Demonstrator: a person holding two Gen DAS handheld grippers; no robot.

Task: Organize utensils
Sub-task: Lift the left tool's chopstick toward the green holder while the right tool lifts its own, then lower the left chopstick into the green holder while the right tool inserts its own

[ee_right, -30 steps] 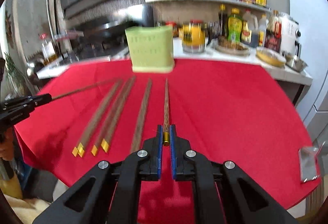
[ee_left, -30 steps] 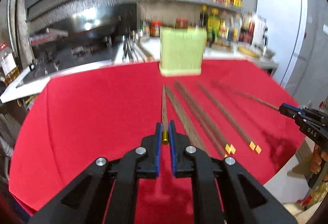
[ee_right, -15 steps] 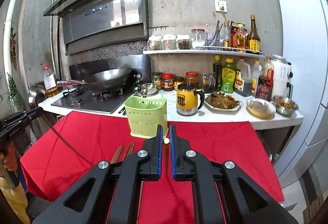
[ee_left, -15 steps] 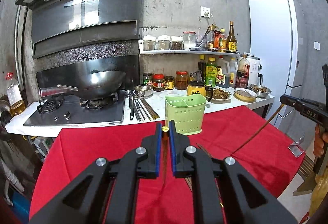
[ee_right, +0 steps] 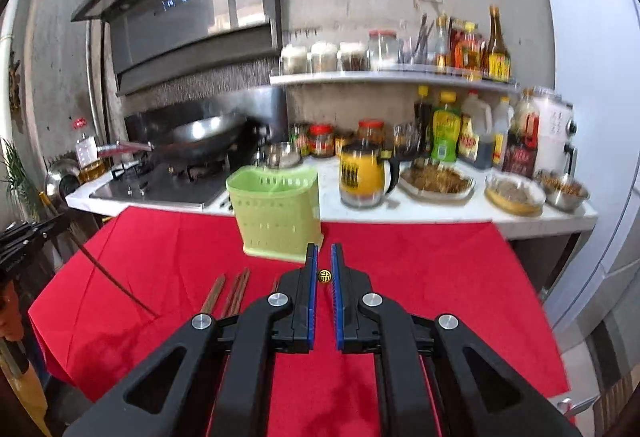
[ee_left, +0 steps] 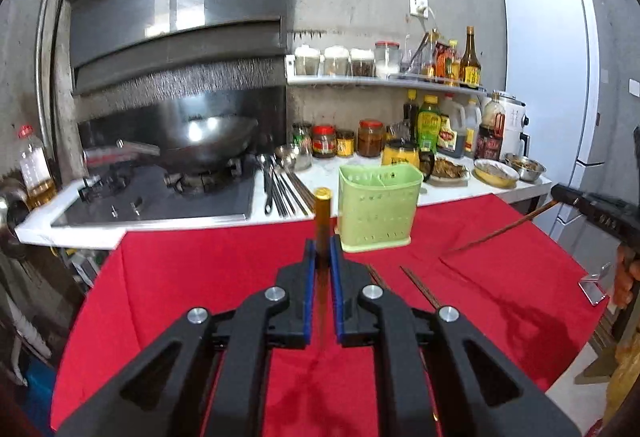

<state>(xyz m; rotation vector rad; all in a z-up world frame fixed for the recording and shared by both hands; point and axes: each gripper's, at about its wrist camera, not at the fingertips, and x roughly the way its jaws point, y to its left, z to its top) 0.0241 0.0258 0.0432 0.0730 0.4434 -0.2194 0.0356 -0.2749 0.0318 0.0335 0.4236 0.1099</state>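
L gripper (ee_left: 322, 257) is clamped on a brown wooden chopstick w/ gold cap (ee_left: 322, 213), long axis near upright; R gripper (ee_right: 324, 269) is clamped on another gold-capped chopstick (ee_right: 324, 276), seen end-on. Pale green perforated plastic utensil holder (ee_left: 376, 209) sits centre frame, just up-right of the L tips, up-left of R; L looks nearer.

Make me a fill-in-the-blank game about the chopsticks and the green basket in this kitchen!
1. The left gripper is shut on a ____ with a gold cap.
2. The green basket stands on a ____ cloth.
3. The right gripper also holds one ____.
4. The wok sits on the ____.

Missing words: chopstick; red; chopstick; stove
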